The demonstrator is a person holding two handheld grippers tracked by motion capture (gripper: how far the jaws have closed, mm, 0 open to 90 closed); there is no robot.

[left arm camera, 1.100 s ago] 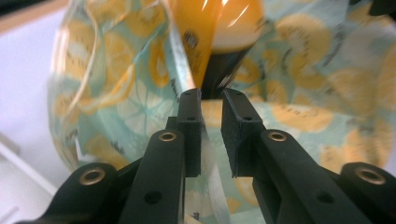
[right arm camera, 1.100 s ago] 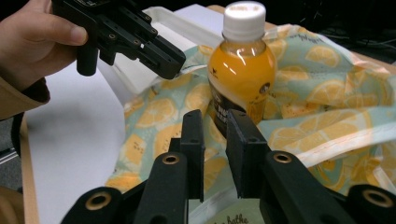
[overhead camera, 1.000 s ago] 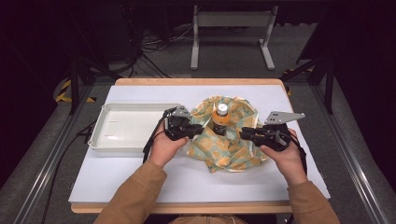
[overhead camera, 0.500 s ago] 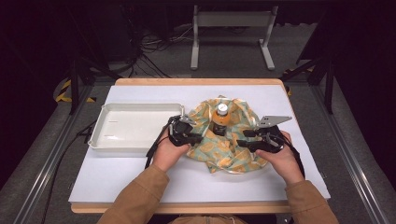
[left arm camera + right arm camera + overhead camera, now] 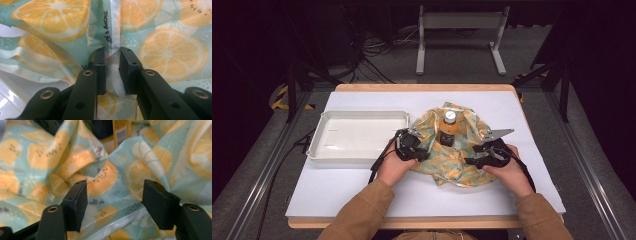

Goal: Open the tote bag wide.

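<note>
The left hand-held gripper (image 5: 113,72) has its two black jaws close together, and they are pinching the white see-through hem of the thin cloth bag with the orange-slice and teal print (image 5: 172,50). The hem runs straight up between the jaws, with small black writing on it. In the high view, the left hand-held gripper (image 5: 411,148) sits at the left edge of the bag, held in the person's left hand (image 5: 393,169).

The right hand-held gripper (image 5: 117,195) has let go. Its jaws have just been opening and now stand wide apart. The bag's cloth (image 5: 100,182) lies bunched between and behind them, but the pads do not press on it. In the high view, the right hand-held gripper (image 5: 484,155) rests at the right edge of the bag, held in the person's right hand (image 5: 508,171). A grey three-cornered plate sticks up from its top.

The bag (image 5: 457,165) lies crumpled on the white counter (image 5: 362,185), a bit right of the middle. A small dark bottle with a round white cap and yellow label (image 5: 449,129) stands upright in the middle of the bag, with the cloth heaped around it.

A white, shallow, rectangular plastic tray (image 5: 357,136) sits on the counter just to the left of the bag. The person's sleeves are tan.
</note>
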